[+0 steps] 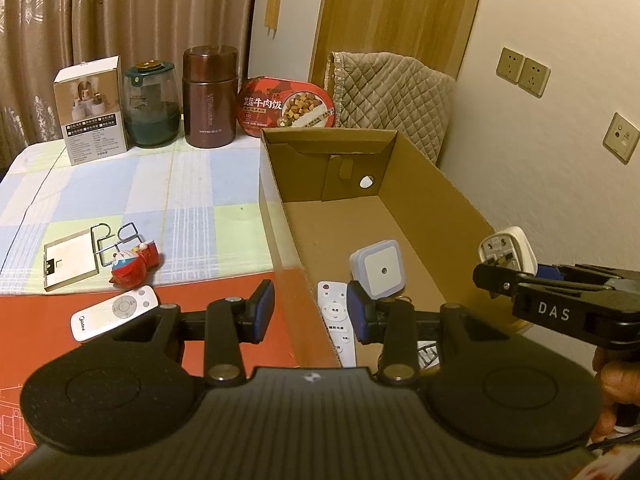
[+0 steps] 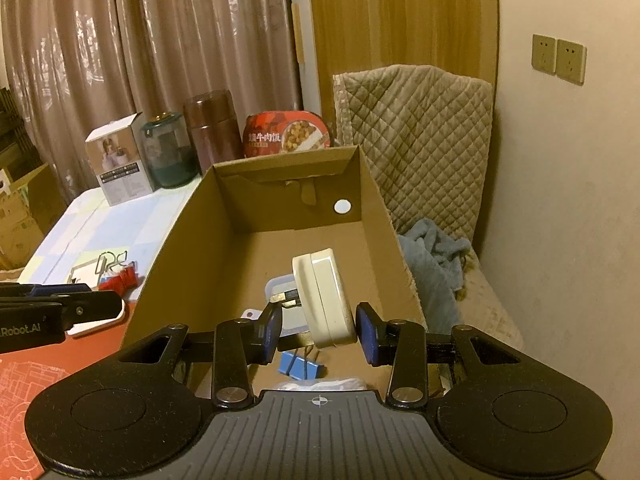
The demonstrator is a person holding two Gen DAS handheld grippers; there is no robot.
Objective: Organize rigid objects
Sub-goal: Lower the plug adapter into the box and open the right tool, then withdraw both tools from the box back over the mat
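Brown curtains hang behind a tabletop [image 1: 168, 184] covered in a pale checked cloth, with a red mat at its near edge. An open cardboard box [image 2: 180, 248] is my landmark, standing on the right part of that surface.

My right gripper [image 2: 318, 334] hangs over the near end of the box, its jaws pinching a white plug adapter [image 2: 324, 300], tilted, with metal prongs toward the left pad. Inside the box, below the adapter, lie a square white night light [image 1: 380, 268], a slim white remote [image 1: 336, 316] against the left wall, and a blue binder clip [image 2: 300, 366].

My left gripper [image 1: 310, 312] sits over the box's near left corner; its jaws are drawn close, with nothing between them but the box wall seen behind.

Left of the box lie an oval white remote [image 1: 116, 312], a red figurine [image 1: 136, 266], a wire clip [image 1: 116, 244] and a flat white panel [image 1: 70, 264]. Behind the box stand a red food bowl [image 1: 288, 106], a brown flask [image 1: 210, 98], a green jar [image 1: 151, 106] and a small carton [image 1: 92, 110].
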